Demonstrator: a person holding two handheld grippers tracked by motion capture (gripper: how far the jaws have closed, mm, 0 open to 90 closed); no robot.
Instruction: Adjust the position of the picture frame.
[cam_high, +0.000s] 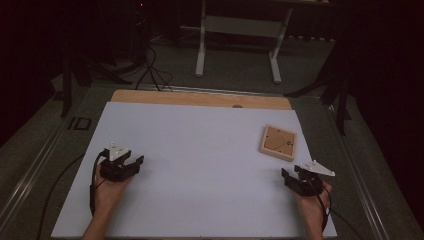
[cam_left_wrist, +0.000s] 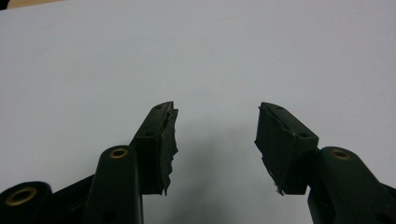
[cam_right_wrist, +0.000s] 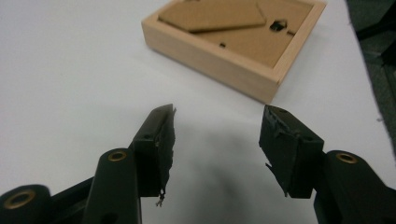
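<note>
A square wooden picture frame (cam_high: 279, 142) lies face down on the white table top (cam_high: 200, 165) at the right, its brown backing board up. In the right gripper view the picture frame (cam_right_wrist: 224, 51) sits just beyond the open jaws. My right gripper (cam_high: 291, 176) rests on the table a little nearer than the frame, open and holding nothing (cam_right_wrist: 217, 119). At the left side of the table my left gripper (cam_high: 134, 161) rests open, with bare white surface between its jaws (cam_left_wrist: 217, 116).
A strip of wooden table edge (cam_high: 200, 98) shows behind the white sheet. Beyond it stand a white metal stand (cam_high: 239, 30) and black cables (cam_high: 150, 70) on the floor. Dark tripod legs (cam_high: 335, 85) stand at the far right.
</note>
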